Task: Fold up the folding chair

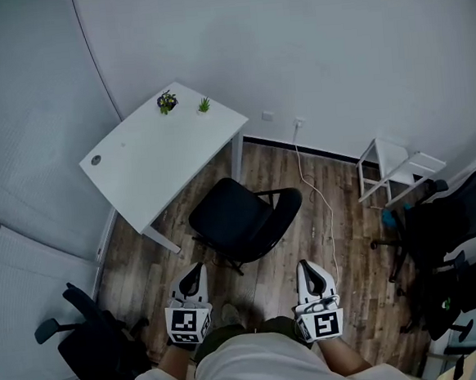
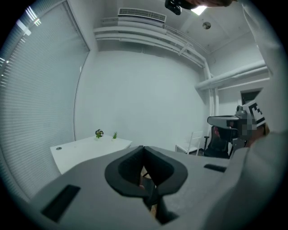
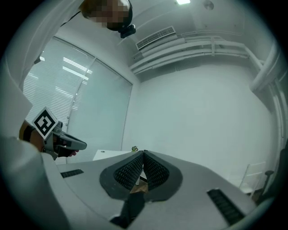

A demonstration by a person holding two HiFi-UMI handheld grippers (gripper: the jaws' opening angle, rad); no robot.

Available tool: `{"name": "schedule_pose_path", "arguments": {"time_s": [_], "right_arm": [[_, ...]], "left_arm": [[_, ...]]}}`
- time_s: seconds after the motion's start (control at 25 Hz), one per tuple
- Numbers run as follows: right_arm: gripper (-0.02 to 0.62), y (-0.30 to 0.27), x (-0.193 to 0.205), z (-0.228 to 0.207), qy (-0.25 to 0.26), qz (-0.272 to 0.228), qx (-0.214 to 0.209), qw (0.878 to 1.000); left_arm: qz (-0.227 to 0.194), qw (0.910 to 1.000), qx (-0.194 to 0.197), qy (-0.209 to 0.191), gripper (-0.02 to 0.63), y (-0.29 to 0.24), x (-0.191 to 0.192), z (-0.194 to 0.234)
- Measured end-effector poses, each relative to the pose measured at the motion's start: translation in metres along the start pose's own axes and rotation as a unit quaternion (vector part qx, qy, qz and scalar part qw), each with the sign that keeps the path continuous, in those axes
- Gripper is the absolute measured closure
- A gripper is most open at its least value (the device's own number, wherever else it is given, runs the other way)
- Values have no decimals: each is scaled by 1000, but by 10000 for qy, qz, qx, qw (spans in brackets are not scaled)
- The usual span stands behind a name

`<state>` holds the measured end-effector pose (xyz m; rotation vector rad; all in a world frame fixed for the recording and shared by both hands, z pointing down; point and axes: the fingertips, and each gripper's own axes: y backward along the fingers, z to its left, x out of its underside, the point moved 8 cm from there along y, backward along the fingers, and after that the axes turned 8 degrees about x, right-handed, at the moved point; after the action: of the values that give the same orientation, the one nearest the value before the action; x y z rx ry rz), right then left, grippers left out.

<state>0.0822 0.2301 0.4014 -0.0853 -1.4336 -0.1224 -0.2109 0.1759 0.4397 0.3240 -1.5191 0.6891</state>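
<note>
I see a white desk [image 1: 149,159], a black office chair [image 1: 236,218], a white folding chair [image 1: 420,162] and a brown plank floor [image 1: 353,250]. My left gripper [image 1: 197,270] and right gripper [image 1: 306,266] wear black-and-white squares.

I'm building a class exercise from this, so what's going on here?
A person holds a gripper in each hand; the left gripper and right gripper are both shut and empty, touching nothing. The white folding chair stands unfolded by the wall on the right, untouched. A black office chair sits nearer, beside a white desk.
</note>
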Motion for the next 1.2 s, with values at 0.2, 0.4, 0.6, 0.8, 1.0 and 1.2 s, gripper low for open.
{"name": "schedule_pose_path", "arguments": {"time_s": [0.2,0.4,0.6,0.8,1.0,1.2], "right_arm": [[574,-18,0,-5,11,72,61,10000],[574,-34,7,-18,-69,151,24,9999],[574,-63,22,-41,-158,227,-72,9996],[574,-100,26,-70,-200,201,-143,9995],[574,-129,37,-94,-273,249,-289,9989],[574,-145,55,-115,-319,338,-400,9981]], "left_arm": [[116,9998,147,30,598,-24,-2,10],[203,9996,201,-14,598,-49,-8,12],[317,9995,85,-4,598,-78,-10,15],[412,9991,-40,-41,598,-112,-16,18],[498,9985,-212,-53,598,-145,-21,22],[604,9976,-323,-53,598,-174,-15,19]]}}
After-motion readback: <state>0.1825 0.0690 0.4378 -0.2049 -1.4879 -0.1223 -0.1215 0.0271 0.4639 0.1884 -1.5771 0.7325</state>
